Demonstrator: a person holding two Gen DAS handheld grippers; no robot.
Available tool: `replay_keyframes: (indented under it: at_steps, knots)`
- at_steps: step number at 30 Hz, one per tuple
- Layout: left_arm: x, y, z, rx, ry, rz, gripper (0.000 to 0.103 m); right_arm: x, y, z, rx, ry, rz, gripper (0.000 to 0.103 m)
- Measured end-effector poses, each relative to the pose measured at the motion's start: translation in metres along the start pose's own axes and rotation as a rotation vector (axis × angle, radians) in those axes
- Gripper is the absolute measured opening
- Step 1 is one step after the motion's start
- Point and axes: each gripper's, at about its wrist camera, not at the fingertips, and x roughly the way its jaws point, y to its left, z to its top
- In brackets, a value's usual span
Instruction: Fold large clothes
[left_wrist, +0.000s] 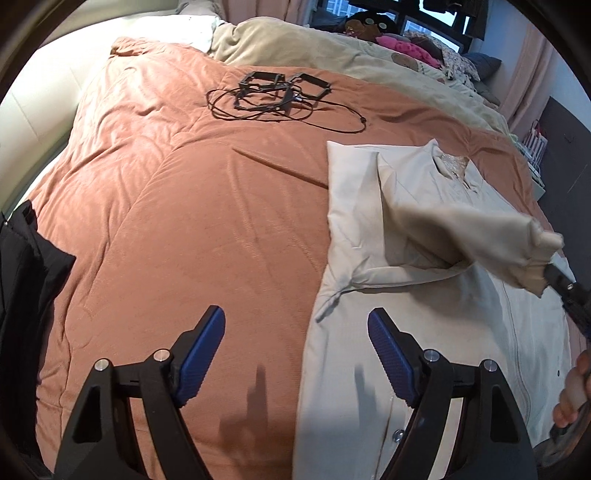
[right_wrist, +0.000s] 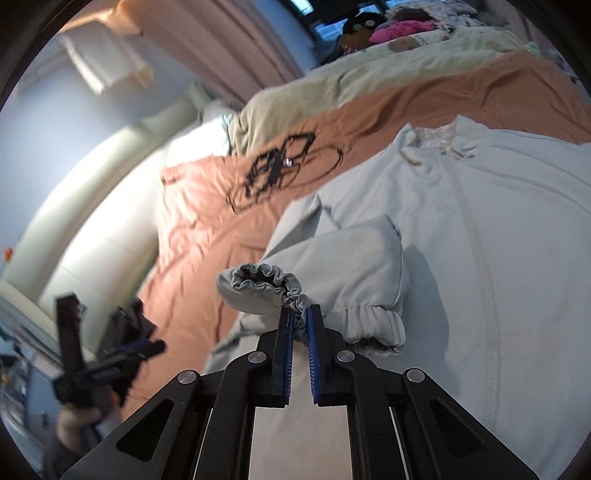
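A large pale cream zip jacket (left_wrist: 436, 295) lies flat on the orange bedspread (left_wrist: 184, 221), collar toward the far side. My right gripper (right_wrist: 300, 314) is shut on the elastic cuff (right_wrist: 266, 282) of the jacket's sleeve and holds the sleeve lifted over the jacket body (right_wrist: 498, 240). In the left wrist view that sleeve (left_wrist: 480, 236) hangs raised from the right gripper (left_wrist: 554, 275). My left gripper (left_wrist: 295, 332) is open and empty above the bedspread, just left of the jacket's hem edge. It shows blurred in the right wrist view (right_wrist: 110, 354).
A tangle of black frames and cable (left_wrist: 273, 96) lies on the far part of the bedspread. A beige blanket (left_wrist: 332, 48) and pillows lie beyond. Dark clothing (left_wrist: 26, 280) sits at the left edge. Shelves and a cabinet stand to the right.
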Motion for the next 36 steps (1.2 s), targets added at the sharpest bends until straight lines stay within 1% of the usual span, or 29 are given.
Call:
replay_keyframes:
  at_steps: [5, 7, 10, 12, 13, 15, 16, 17, 18, 19, 21, 23, 24, 25, 26, 27, 28, 29, 30, 31, 33, 35, 36]
  knots:
    - [0.007, -0.020, 0.001, 0.034, 0.010, 0.008, 0.081, -0.035, -0.030, 0.014, 0.109, -0.079, 0.047, 0.008]
    - [0.009, -0.025, 0.000, 0.048, 0.013, 0.018, 0.081, -0.052, -0.043, 0.018, 0.143, -0.122, 0.037, 0.008]
    - [0.014, -0.031, -0.002, 0.066, 0.020, 0.035, 0.081, -0.078, -0.067, 0.020, 0.211, -0.179, 0.008, 0.008]
    - [0.019, -0.034, -0.003, 0.073, 0.025, 0.047, 0.081, -0.092, -0.086, 0.021, 0.250, -0.210, -0.051, 0.008]
    - [0.021, -0.034, -0.003, 0.074, 0.029, 0.051, 0.081, -0.097, -0.095, 0.021, 0.272, -0.217, -0.084, 0.010]
    - [0.027, -0.035, -0.004, 0.075, 0.039, 0.057, 0.081, -0.101, -0.115, 0.020, 0.336, -0.210, -0.141, 0.018]
    - [0.030, -0.035, -0.004, 0.075, 0.043, 0.062, 0.081, -0.101, -0.126, 0.019, 0.379, -0.200, -0.136, 0.034]
    - [0.033, -0.035, -0.004, 0.074, 0.048, 0.067, 0.081, -0.100, -0.134, 0.019, 0.406, -0.190, -0.119, 0.047]
    - [0.035, -0.035, -0.004, 0.074, 0.051, 0.070, 0.081, -0.098, -0.142, 0.018, 0.436, -0.172, -0.109, 0.078]
    - [0.037, -0.035, -0.004, 0.073, 0.054, 0.073, 0.081, -0.097, -0.147, 0.017, 0.454, -0.162, -0.130, 0.095]
    - [0.041, -0.035, -0.004, 0.071, 0.056, 0.079, 0.081, -0.097, -0.153, 0.012, 0.478, -0.162, -0.190, 0.095]
    - [0.045, -0.034, -0.004, 0.066, 0.055, 0.084, 0.081, -0.089, -0.159, 0.006, 0.511, -0.130, -0.187, 0.095]
    - [0.046, -0.034, -0.004, 0.066, 0.053, 0.085, 0.079, -0.085, -0.162, 0.003, 0.529, -0.118, -0.180, 0.095]
    - [0.048, -0.034, -0.003, 0.068, 0.053, 0.087, 0.069, -0.078, -0.166, 0.000, 0.550, -0.099, -0.181, 0.092]
    - [0.051, -0.035, -0.003, 0.072, 0.059, 0.092, 0.066, -0.072, -0.170, -0.001, 0.560, -0.086, -0.179, 0.087]
    - [0.054, -0.036, -0.003, 0.076, 0.066, 0.096, 0.062, -0.065, -0.173, -0.004, 0.567, -0.070, -0.169, 0.077]
    - [0.056, -0.037, -0.003, 0.079, 0.069, 0.098, 0.062, -0.057, -0.176, -0.005, 0.573, -0.050, -0.153, 0.071]
    - [0.059, -0.038, -0.002, 0.084, 0.071, 0.098, 0.062, -0.049, -0.180, -0.006, 0.582, -0.037, -0.136, 0.070]
    - [0.062, -0.039, -0.002, 0.090, 0.073, 0.101, 0.059, -0.045, -0.184, -0.007, 0.593, -0.032, -0.128, 0.069]
    - [0.064, -0.039, -0.001, 0.095, 0.076, 0.105, 0.054, -0.042, -0.191, -0.007, 0.605, -0.032, -0.128, 0.069]
    - [0.070, -0.040, 0.000, 0.104, 0.085, 0.109, 0.048, -0.035, -0.200, -0.008, 0.622, -0.033, -0.146, 0.069]
    - [0.076, -0.041, 0.001, 0.109, 0.089, 0.117, 0.045, -0.026, -0.208, -0.007, 0.637, -0.034, -0.148, 0.069]
    - [0.079, -0.041, 0.001, 0.108, 0.091, 0.122, 0.044, -0.023, -0.213, -0.006, 0.648, -0.037, -0.144, 0.066]
